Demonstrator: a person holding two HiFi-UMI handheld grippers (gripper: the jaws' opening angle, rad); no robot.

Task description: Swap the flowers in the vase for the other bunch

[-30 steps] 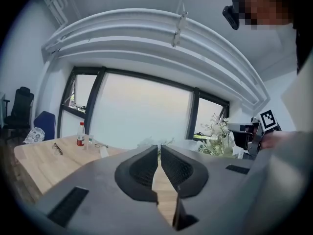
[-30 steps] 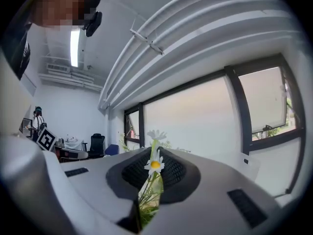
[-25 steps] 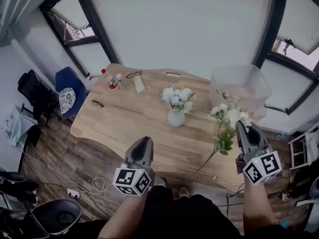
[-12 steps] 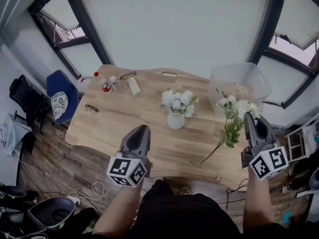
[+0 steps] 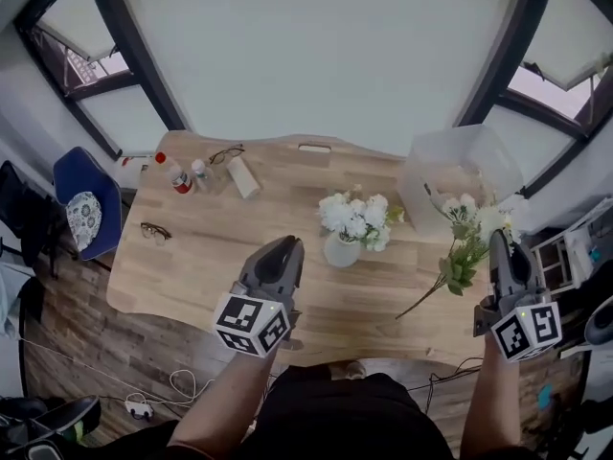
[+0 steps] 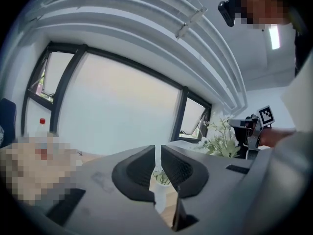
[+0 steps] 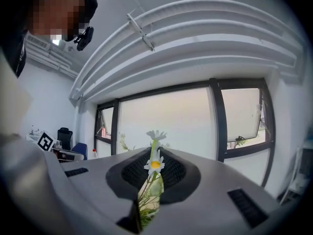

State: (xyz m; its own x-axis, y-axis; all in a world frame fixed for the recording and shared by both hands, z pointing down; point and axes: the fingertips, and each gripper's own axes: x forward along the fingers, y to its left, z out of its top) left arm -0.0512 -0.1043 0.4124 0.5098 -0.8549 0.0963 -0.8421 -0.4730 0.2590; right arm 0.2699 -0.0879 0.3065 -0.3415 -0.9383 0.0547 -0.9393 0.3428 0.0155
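Note:
A white vase (image 5: 341, 250) with white flowers (image 5: 354, 217) stands mid-table. My left gripper (image 5: 287, 249) is shut and empty, just left of the vase and pointing roughly level. In the left gripper view the vase (image 6: 161, 190) shows through the slit between the closed jaws (image 6: 157, 163). My right gripper (image 5: 500, 242) is shut on the daisy bunch (image 5: 466, 247), held over the table's right end with stems trailing toward the near edge. In the right gripper view a daisy (image 7: 155, 164) and green stems stick out between the jaws.
A clear plastic bin (image 5: 460, 175) stands at the back right, behind the held bunch. Bottles (image 5: 175, 173), a small box (image 5: 241, 175) and two pairs of glasses (image 5: 153, 230) lie at the table's left. A blue chair (image 5: 81, 204) is off the left end.
The left gripper has moved forward and right, closing in on the vase. The right gripper has carried the daisy bunch slightly rightward and kept its grip.

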